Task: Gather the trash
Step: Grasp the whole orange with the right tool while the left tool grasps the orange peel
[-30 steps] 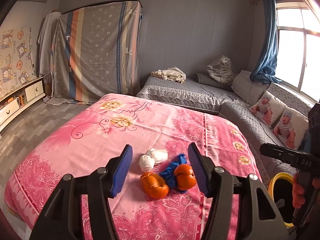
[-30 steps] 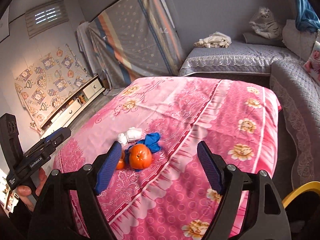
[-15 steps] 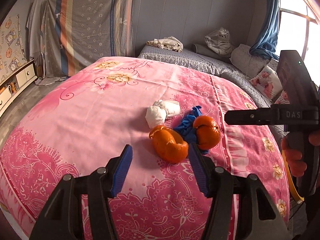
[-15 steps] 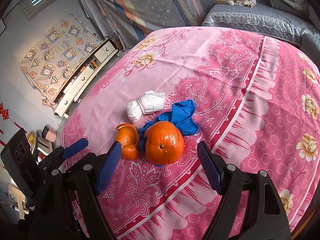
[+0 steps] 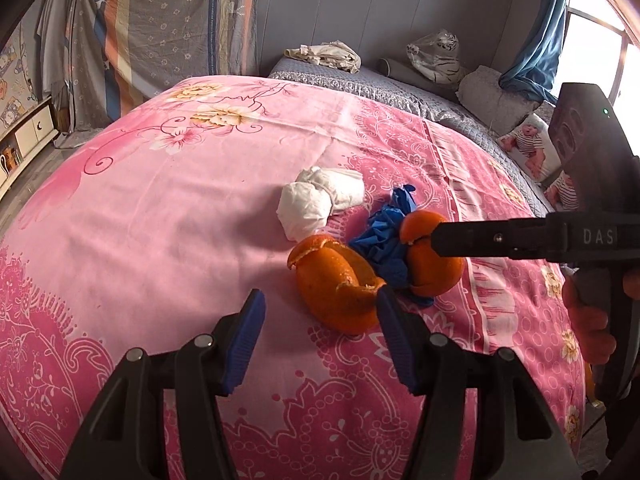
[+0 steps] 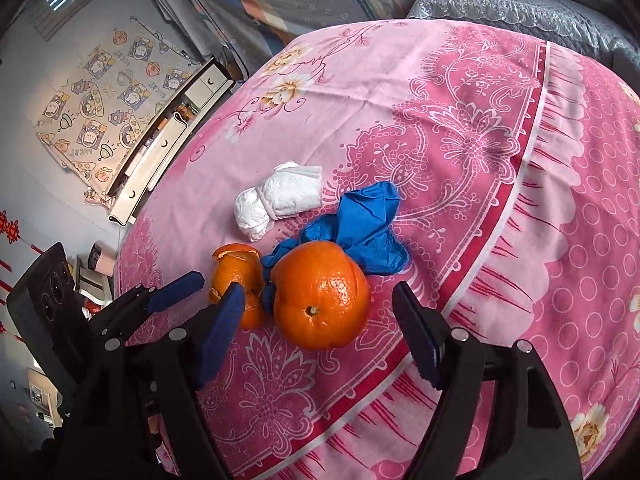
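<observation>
On the pink bedspread [image 5: 160, 208] lie a white crumpled tissue [image 5: 316, 200], a blue glove [image 5: 384, 240] and two pieces of orange peel. My left gripper [image 5: 320, 312] is open, with the nearer peel [image 5: 336, 284] just ahead of its fingertips. My right gripper [image 6: 320, 312] is open and straddles the rounder orange peel [image 6: 320, 296]; the blue glove [image 6: 360, 224] and the tissue [image 6: 280, 196] lie just beyond. The right gripper also shows from the side in the left wrist view [image 5: 436, 236], by the far peel [image 5: 432, 264].
A grey quilted sofa [image 5: 420, 92] with pillows and a plush tiger [image 5: 440, 56] runs along the far side and right. A low white cabinet [image 6: 168, 136] stands along the left wall. A covered wardrobe [image 5: 168, 20] stands at the back.
Both grippers have come down and forward toward the trash pile. The peels now sit right at the fingertips. Both stay open.
</observation>
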{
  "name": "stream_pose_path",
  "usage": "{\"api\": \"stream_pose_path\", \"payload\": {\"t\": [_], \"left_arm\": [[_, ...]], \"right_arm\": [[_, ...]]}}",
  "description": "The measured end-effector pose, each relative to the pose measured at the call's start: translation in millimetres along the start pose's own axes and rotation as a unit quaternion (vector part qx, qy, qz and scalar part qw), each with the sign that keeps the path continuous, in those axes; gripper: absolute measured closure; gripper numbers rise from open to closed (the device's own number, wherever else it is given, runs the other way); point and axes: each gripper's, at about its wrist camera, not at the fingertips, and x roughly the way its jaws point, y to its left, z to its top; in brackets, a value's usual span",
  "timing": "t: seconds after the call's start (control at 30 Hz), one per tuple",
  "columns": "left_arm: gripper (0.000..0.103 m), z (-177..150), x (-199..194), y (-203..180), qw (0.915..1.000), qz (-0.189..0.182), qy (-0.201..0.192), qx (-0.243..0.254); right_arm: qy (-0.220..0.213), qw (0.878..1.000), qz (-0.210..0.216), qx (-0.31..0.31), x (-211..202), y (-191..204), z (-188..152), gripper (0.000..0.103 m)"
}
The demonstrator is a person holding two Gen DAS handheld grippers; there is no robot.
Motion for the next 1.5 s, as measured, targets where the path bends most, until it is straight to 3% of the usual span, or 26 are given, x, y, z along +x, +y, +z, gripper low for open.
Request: {"api": "stream_pose_path", "payload": {"t": [0.17,0.33,0.63,0.97,1.2,1.33,1.4,1.5], "left_arm": [[0.049,8,9,-1,1.0,-0.005,0.006,-0.005],[0.065,12,14,-2,0.9996,-0.023,0.013,-0.012],[0.073,12,13,1,0.9998,-0.008,0.008,-0.017],[0.077,9,-12,21,0.9985,0.031,-0.009,-0.044],[0.079,6,-50,32,0.9961,0.05,-0.044,-0.057],[0.089,7,-72,29,0.9949,0.054,-0.066,-0.054],[0.103,9,-82,23,0.9942,0.056,-0.082,-0.043],[0.103,13,-93,14,0.9927,0.061,-0.1,-0.029]], "right_arm": [[0.009,1.0,0.002,0.007,6,-5,2,0.047],[0.013,1.0,0.011,0.007,10,-6,5,0.055],[0.005,1.0,0.003,0.011,3,-11,3,0.07],[-0.037,0.999,-0.022,0.024,-40,-32,-4,0.071],[-0.081,0.996,-0.026,0.029,-87,-37,-15,0.071],[-0.103,0.994,-0.033,0.029,-114,-40,-24,0.071],[-0.112,0.993,-0.036,0.029,-127,-39,-29,0.071],[-0.122,0.991,-0.036,0.031,-142,-39,-38,0.071]]}}
